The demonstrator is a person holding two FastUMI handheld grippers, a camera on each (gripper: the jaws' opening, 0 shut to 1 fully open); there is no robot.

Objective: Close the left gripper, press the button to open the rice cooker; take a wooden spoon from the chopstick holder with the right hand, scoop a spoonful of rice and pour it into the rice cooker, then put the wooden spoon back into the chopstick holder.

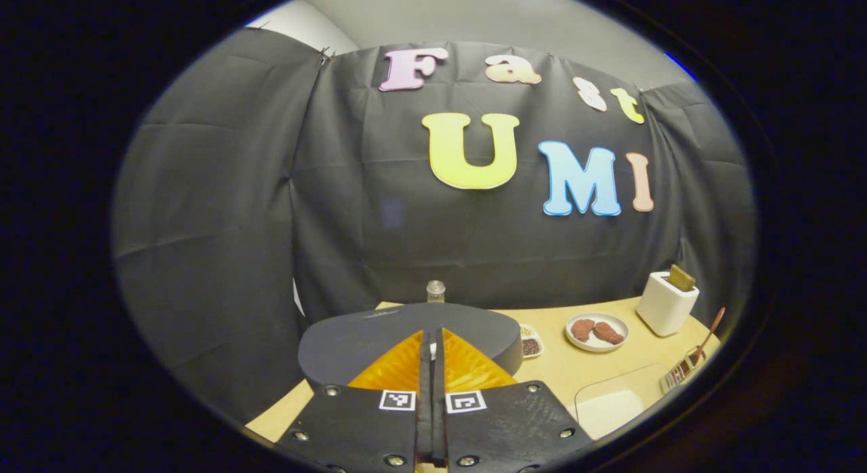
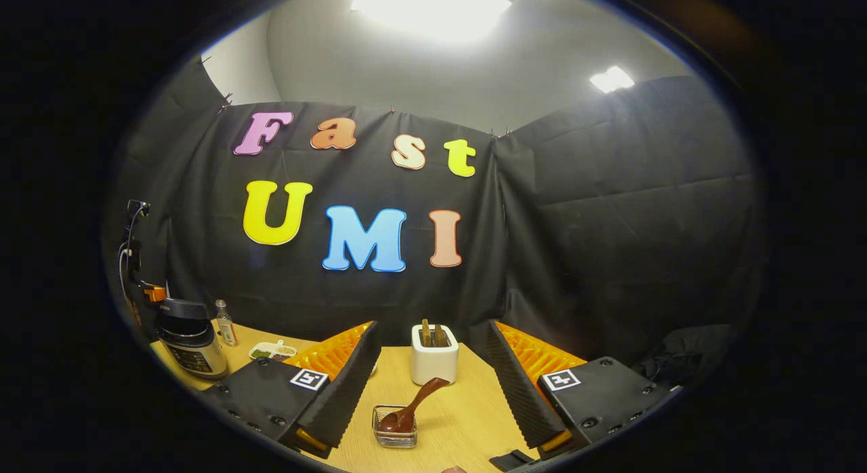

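Observation:
My left gripper (image 1: 431, 337) is shut with nothing between its fingers. Its tips hang just over the dark round lid of the rice cooker (image 1: 379, 341), which is closed; contact cannot be told. In the right gripper view the rice cooker (image 2: 191, 344) stands at the far left of the table. A wooden spoon (image 2: 414, 405) leans in a small wire chopstick holder (image 2: 395, 434) near the table's front. My right gripper (image 2: 432, 327) is open above and around that holder, apart from the spoon. The same chopstick holder (image 1: 679, 375) and wooden spoon (image 1: 710, 332) sit at the right edge of the left gripper view.
A clear box of white rice (image 1: 609, 406) sits at the front right. A white box with brown slabs (image 2: 434, 361) stands behind the holder. A plate with brown pieces (image 1: 596, 331), a small seed dish (image 1: 530, 343) and a little bottle (image 1: 435, 291) stand farther back.

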